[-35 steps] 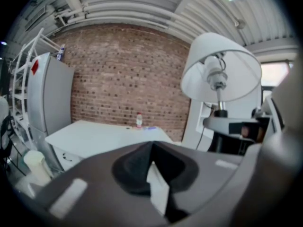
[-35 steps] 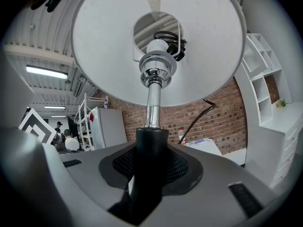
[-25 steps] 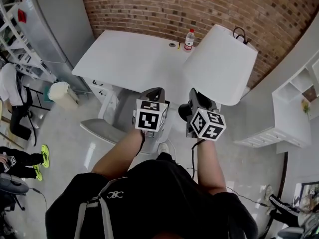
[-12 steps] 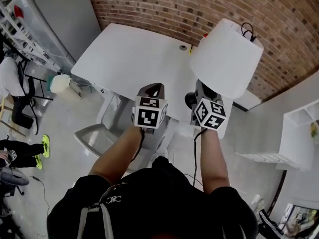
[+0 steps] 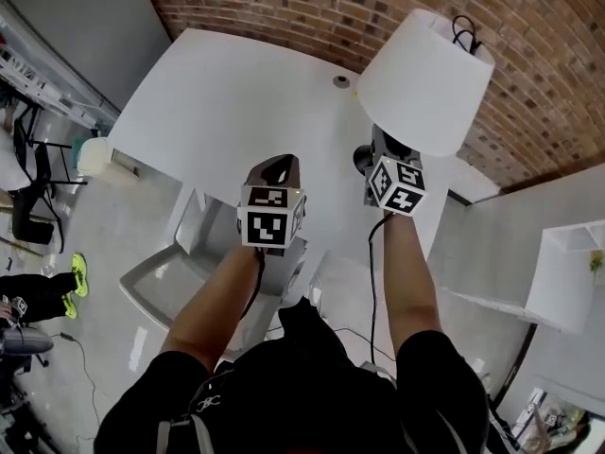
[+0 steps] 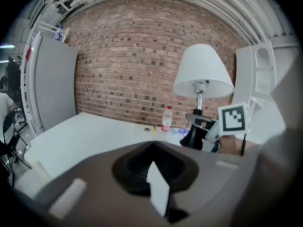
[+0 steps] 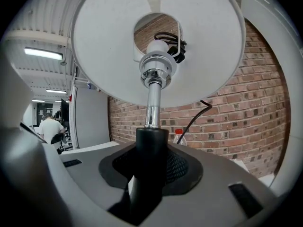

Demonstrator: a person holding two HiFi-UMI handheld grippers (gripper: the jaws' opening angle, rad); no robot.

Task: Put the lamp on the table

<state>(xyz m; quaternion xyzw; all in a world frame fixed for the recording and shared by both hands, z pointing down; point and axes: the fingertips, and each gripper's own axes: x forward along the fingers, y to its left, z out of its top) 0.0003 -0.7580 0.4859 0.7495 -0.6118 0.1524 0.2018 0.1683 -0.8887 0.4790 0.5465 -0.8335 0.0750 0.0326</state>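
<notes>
A lamp with a white shade point(image 5: 425, 78) and a black cord hangs over the right end of the white table point(image 5: 236, 93). My right gripper point(image 5: 375, 155) is shut on its black stem point(image 7: 150, 150), below the chrome tube and under the shade. In the left gripper view the lamp point(image 6: 203, 74) shows at the right, its black base above the tabletop point(image 6: 85, 136). My left gripper point(image 5: 274, 170) hovers over the table's near edge, jaws together and holding nothing.
A water bottle point(image 6: 166, 119) and small items stand at the table's back by the brick wall point(image 5: 284, 8). A grey chair point(image 5: 180, 272) is tucked under the near edge. White shelves point(image 5: 567, 272) stand at the right, a grey cabinet point(image 5: 76, 17) at the left.
Both grippers and the lamp have moved forward to the table. The lamp, earlier short of the table's right corner, now hangs over its right end.
</notes>
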